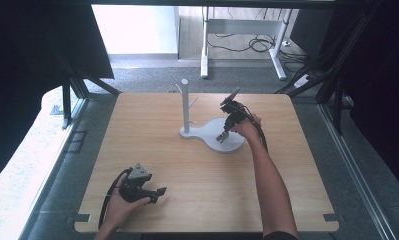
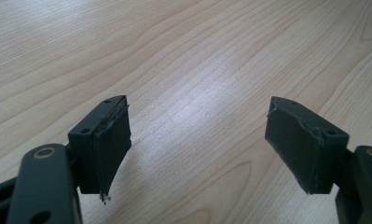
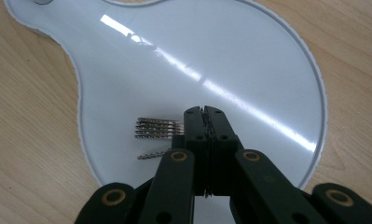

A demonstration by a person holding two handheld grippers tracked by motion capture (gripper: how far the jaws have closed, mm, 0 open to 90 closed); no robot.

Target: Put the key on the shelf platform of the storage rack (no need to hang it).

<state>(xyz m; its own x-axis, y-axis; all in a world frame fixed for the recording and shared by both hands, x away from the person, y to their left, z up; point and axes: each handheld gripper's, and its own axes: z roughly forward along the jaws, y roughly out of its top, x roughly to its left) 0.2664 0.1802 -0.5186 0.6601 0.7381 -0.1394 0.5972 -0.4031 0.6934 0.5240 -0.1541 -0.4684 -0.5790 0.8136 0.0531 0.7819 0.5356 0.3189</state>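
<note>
Right gripper view: right gripper (image 3: 205, 112) pinched on a thin chain (image 3: 158, 128) above the white tray (image 3: 249, 51), left gripper (image 2: 197, 140) agape off the tray — weak pinch, chain could slide free.

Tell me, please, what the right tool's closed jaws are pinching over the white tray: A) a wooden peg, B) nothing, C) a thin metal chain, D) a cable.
C: in the right gripper view the right tool has its jaws together on a thin metal chain, whose strands stick out to the side over the white tray.
</note>
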